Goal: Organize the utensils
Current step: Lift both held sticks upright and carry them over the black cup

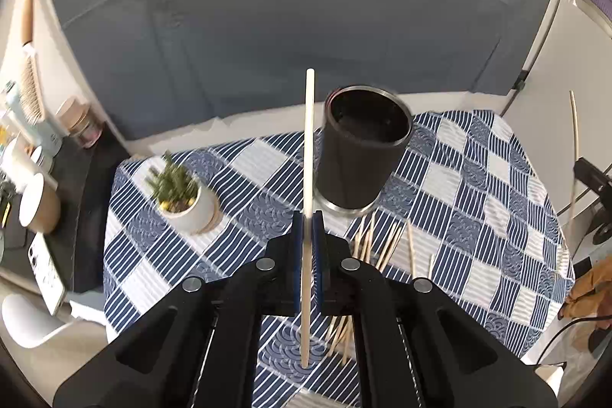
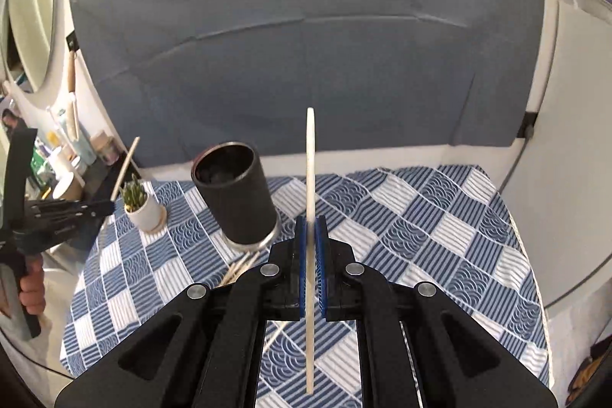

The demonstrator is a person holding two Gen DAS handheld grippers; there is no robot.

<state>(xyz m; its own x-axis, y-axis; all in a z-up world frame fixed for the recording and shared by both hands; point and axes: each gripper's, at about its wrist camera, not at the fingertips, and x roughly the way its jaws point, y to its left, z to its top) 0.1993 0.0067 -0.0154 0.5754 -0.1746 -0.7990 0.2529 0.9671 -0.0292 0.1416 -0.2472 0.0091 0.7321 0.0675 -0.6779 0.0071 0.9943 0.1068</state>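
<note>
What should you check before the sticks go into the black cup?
1. Left gripper holds its chopstick tightly: ok, jaws shut on it.
2. Right gripper holds its chopstick tightly: ok, jaws shut on it.
3. Black cup stands upright with its mouth open: ok.
4. Room inside the cup: ok, no sticks stand in it.
5. Small plant pot is out of the way: ok, it stands apart from the cup.
6. All sticks picked up: not ok, a pile of loose sticks lies on the tablecloth by the cup.
</note>
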